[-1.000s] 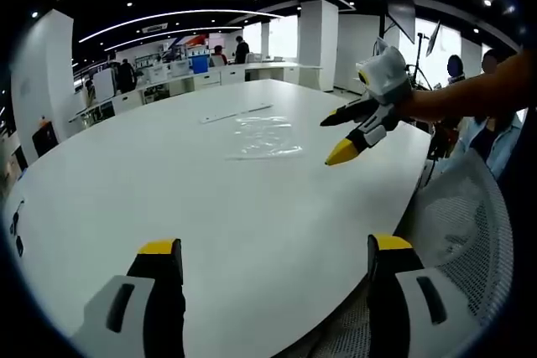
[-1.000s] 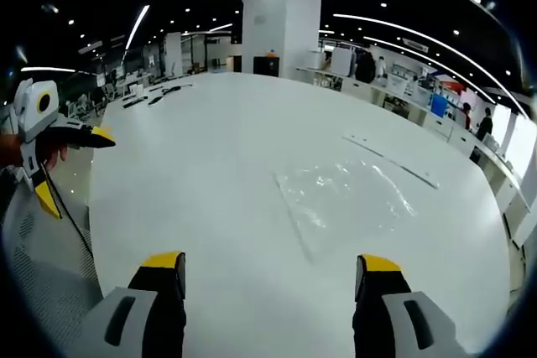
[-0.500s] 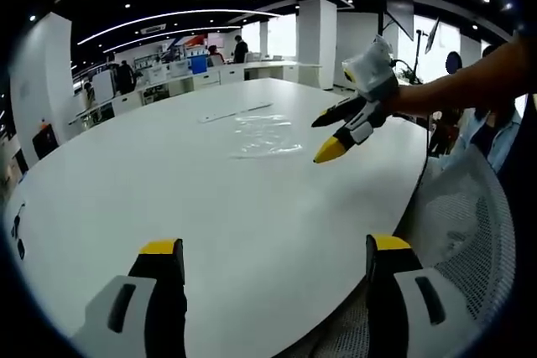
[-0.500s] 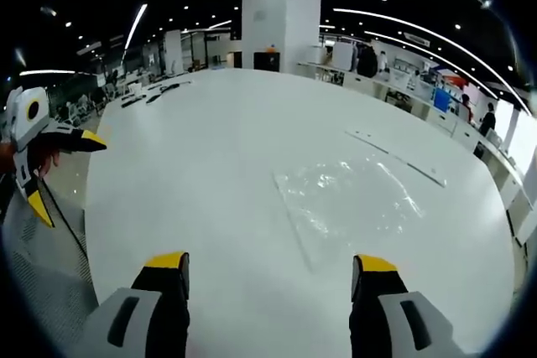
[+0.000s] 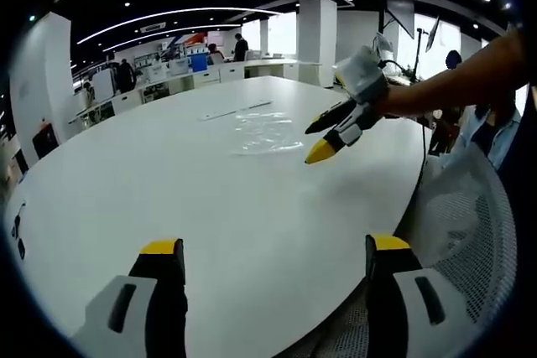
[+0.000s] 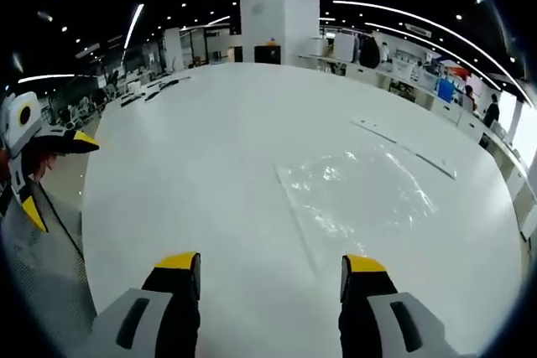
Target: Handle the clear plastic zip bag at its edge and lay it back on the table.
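Note:
A clear plastic zip bag (image 5: 267, 133) (image 6: 357, 199) lies flat on the big white table (image 5: 210, 199) (image 6: 193, 148). In the right gripper view my right gripper (image 6: 270, 267) is open, its yellow-tipped jaws just short of the bag's near edge, nothing between them. In the left gripper view that same gripper (image 5: 321, 137) comes in from the right, held by a person's arm, its tips over the bag's edge. My left gripper (image 5: 274, 251) is open low over the table's near part, far from the bag. It appears at the left of the right gripper view (image 6: 50, 169).
A thin clear strip (image 5: 237, 111) (image 6: 403, 147) lies on the table beyond the bag. A mesh chair (image 5: 466, 224) stands by the table's edge. Desks, pillars and people fill the office behind.
The right gripper has moved forward and down toward the bag's edge, and its jaws have narrowed slightly. The left gripper has stayed in place.

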{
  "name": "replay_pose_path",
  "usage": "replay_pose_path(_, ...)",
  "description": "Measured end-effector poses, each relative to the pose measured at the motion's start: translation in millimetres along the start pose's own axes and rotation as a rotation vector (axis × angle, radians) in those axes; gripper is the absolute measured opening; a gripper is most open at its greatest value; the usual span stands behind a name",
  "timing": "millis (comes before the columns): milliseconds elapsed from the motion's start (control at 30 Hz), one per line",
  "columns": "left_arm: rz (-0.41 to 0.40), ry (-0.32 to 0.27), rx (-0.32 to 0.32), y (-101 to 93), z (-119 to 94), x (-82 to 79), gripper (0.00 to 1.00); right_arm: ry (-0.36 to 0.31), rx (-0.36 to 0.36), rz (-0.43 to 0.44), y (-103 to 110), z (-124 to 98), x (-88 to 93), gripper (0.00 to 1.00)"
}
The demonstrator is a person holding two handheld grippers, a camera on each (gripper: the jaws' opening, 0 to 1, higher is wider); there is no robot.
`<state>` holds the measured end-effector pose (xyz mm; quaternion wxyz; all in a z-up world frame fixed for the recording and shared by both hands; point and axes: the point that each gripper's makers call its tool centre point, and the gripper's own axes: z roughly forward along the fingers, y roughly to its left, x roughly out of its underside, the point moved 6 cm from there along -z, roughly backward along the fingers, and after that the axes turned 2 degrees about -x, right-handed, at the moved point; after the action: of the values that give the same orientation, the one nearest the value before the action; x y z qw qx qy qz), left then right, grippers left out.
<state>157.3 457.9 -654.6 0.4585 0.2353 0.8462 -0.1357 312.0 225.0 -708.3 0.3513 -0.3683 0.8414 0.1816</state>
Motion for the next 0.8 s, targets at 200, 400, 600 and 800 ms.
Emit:
replay_pose_path(200, -0.002, -0.004, -0.007, 1.0, -1.5, -1.7, 0.87, 0.020, -0.008, -0.016, -2.7, 7.4, -0.9, 0.59)
replay_pose_path(400, 0.001, -0.005, -0.006, 1.3, -1.9, -2.1, 0.86, 0.027, -0.009, -0.031, -6.6, 9.5, -4.2, 0.48)
replay_pose_path(600, 0.000, -0.004, -0.005, 1.3, -2.7, -1.5, 0.86, 0.041, 0.003, -0.062, -7.3, 12.1, -1.9, 0.38)
replay_pose_path(800, 0.006, 0.002, -0.002, 1.1, -2.4, -0.4, 0.85, 0.067, 0.029, -0.104, -14.3, 15.4, -0.9, 0.25)
